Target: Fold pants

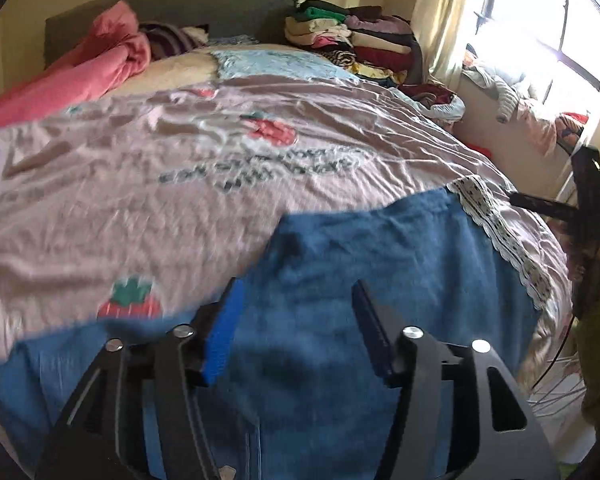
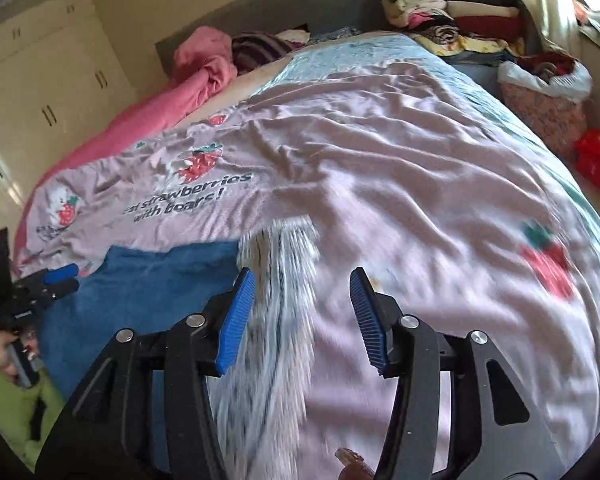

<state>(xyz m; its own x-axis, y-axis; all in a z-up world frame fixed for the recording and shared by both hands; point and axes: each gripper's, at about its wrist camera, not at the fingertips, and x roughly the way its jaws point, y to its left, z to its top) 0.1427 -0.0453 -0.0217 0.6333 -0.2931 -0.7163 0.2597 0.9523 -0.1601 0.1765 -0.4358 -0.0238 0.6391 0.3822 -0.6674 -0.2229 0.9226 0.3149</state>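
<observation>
Wardrobe (image 2: 40, 92): cream doors with dark handles, far left of the room.
Pink blanket (image 2: 204, 72): bunched at the far left of the bed, against the grey headboard (image 1: 172, 8).
Bedspread (image 1: 180, 200): pale pink, creased, printed with strawberries and dark lettering; covers most of the bed.
Left gripper (image 1: 296, 332): hovers over the pants at the near edge; blue pads stand moderately apart, nothing pinched between them, denim only seen beyond the gap.
Pants (image 1: 380, 264): blue denim, lying flat on the near part of the bedspread, folded to a broad block with a fairly straight far edge; surface smooth, blurred in places. A white lace-patterned strip (image 1: 500, 232) runs along their right side.
Right gripper (image 2: 302, 316): to the right of the pants, over the lace strip and bedspread; pads parted by a medium gap, gripping nothing.
Clothes pile (image 1: 352, 40): folded garments stacked at the far right corner.
Window (image 1: 540, 20): far right, bright.
</observation>
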